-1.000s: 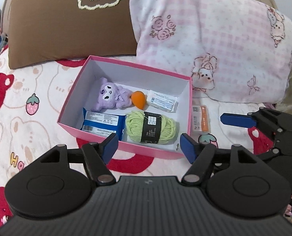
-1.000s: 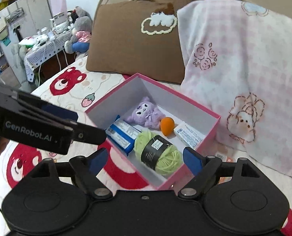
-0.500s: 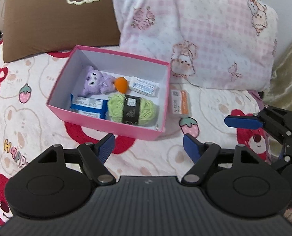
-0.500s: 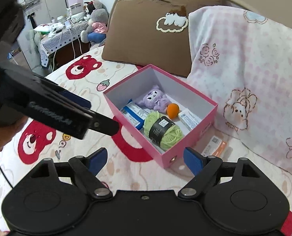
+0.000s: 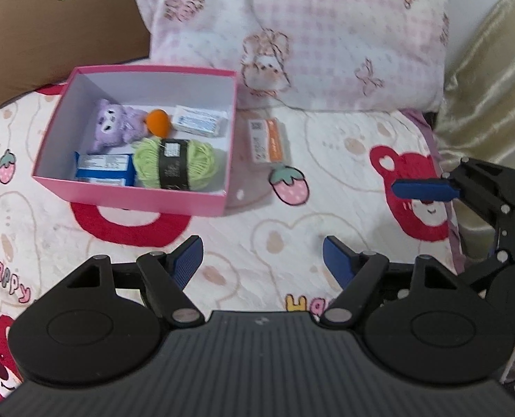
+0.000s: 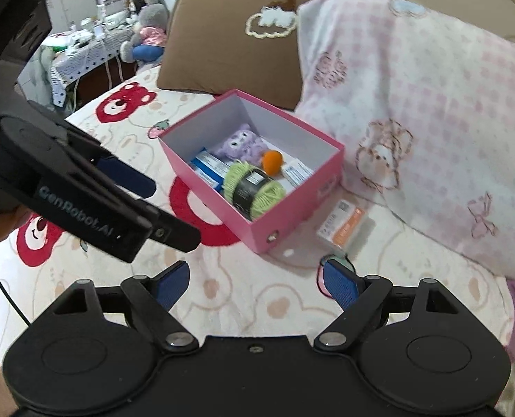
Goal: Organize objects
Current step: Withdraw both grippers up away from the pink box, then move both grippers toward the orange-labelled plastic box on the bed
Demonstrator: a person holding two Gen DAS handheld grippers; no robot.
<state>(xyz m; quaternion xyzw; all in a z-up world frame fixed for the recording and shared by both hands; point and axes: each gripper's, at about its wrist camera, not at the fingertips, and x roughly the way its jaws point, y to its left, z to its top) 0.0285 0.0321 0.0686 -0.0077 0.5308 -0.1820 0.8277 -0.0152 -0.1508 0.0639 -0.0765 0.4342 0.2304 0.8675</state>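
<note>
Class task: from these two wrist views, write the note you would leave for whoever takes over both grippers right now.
Left gripper: open, holds nothing.
Right gripper: open, holds nothing.
Pink box on the bed, open-topped. Packed inside: purple plush, orange ball, white packet, blue packet, green yarn.
Left to do: the orange-and-white packet lies on the bedspread beside the box, towards the pink pillow; it probably goes in next.

The blue packet [image 5: 104, 168] is lying partly hidden behind the pink box's [image 5: 132, 199] near wall, and the green yarn [image 5: 175, 163] is covering its right end. Print on the orange-and-white packet [image 5: 267, 136] is blurring past reading. The brown pillow [image 5: 49, 24] is running off the frame's top and left edges.
</note>
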